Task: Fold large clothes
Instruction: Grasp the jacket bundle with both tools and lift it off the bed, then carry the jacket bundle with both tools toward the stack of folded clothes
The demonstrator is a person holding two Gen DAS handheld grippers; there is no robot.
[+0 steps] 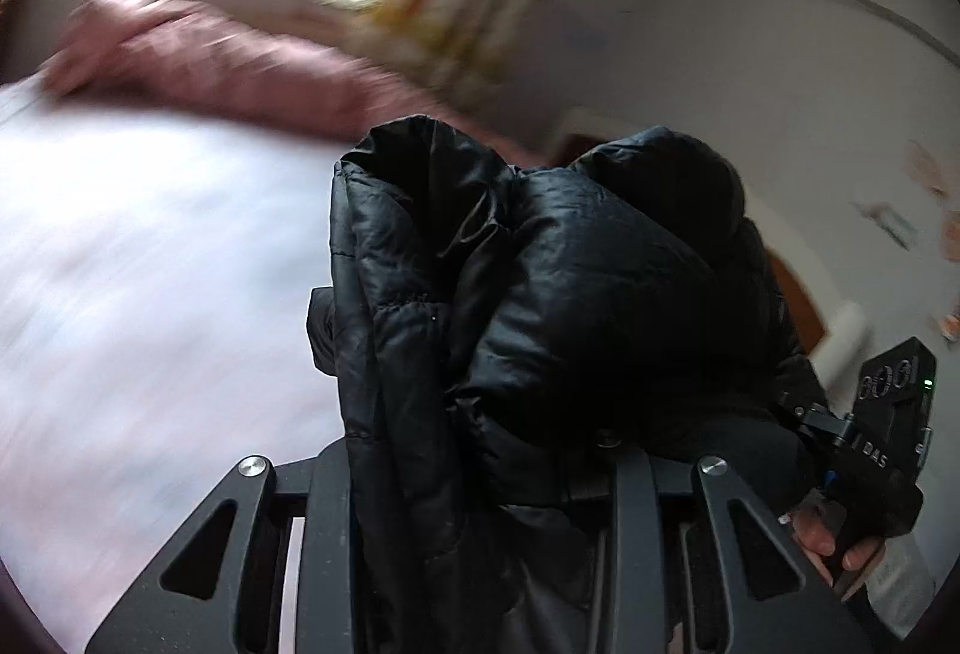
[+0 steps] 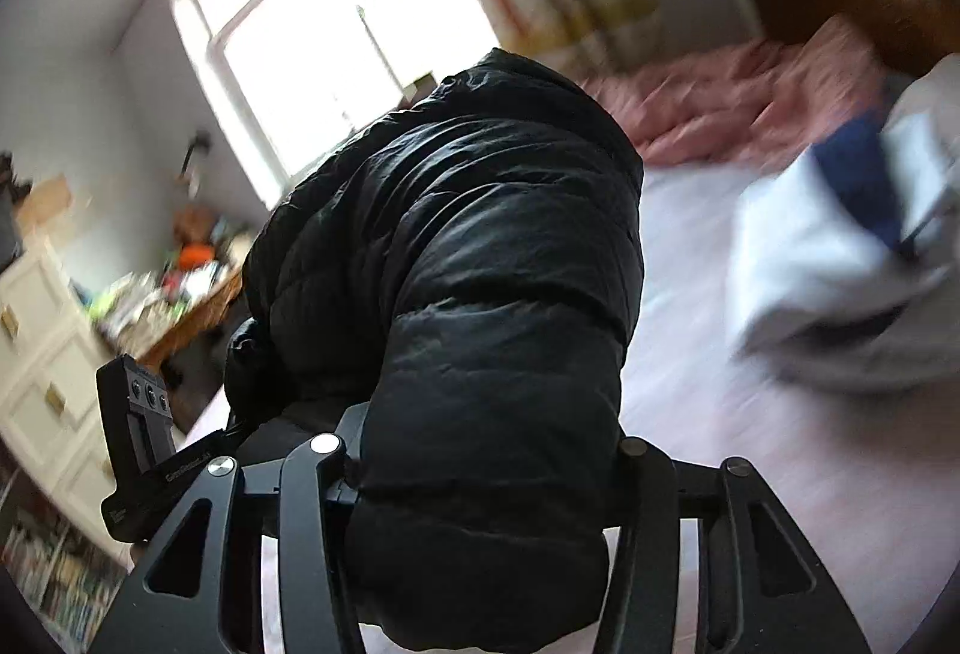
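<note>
Both claws clamped on black puffer jacket (image 1: 540,294), lifted off the bed (image 1: 150,264).
We keep left gripper (image 1: 480,504) and right gripper (image 2: 486,474) level, spreading evenly.

Home bedroom: bed (image 2: 750,474) w/ pale sheet, pink quilt (image 2: 738,108) bunched at far side, big window (image 2: 324,54), white drawers (image 2: 42,354), cluttered wood desk (image 2: 192,294).
</note>
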